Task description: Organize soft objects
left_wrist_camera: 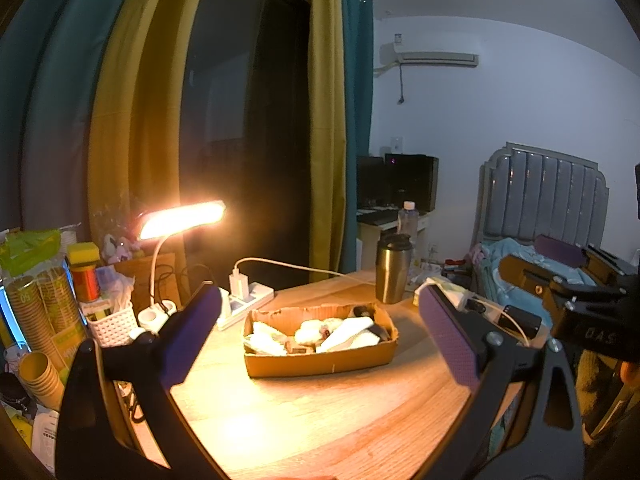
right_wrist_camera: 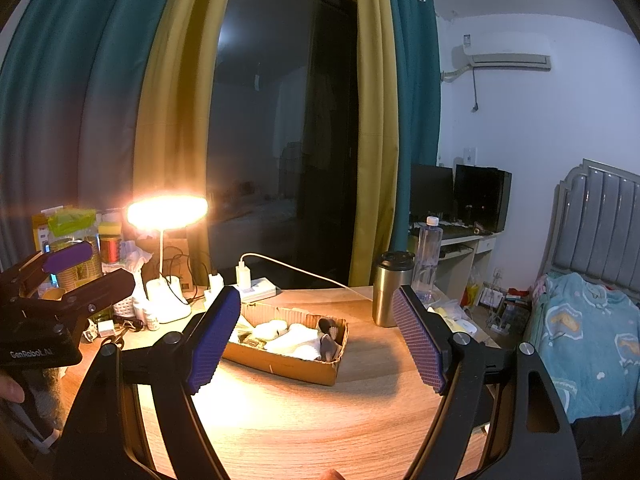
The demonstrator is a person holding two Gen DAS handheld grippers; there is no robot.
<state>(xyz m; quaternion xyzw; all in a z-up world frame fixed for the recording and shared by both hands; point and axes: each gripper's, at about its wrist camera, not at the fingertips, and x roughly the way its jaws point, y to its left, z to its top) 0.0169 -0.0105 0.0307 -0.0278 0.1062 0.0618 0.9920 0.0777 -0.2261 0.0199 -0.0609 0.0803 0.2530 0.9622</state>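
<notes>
A shallow cardboard box sits on the round wooden table under the lamp light. White soft items and a few dark ones lie in it. My left gripper hovers in front of the box, open, with nothing between its purple pads. My right gripper is also open and empty, level with the box. Each gripper shows at the edge of the other's view: the right gripper at the right, the left gripper at the left.
A lit desk lamp and a power strip with a white cable stand behind the box. A steel tumbler and a water bottle stand at its right. Paper cups and clutter crowd the left; a bed lies right.
</notes>
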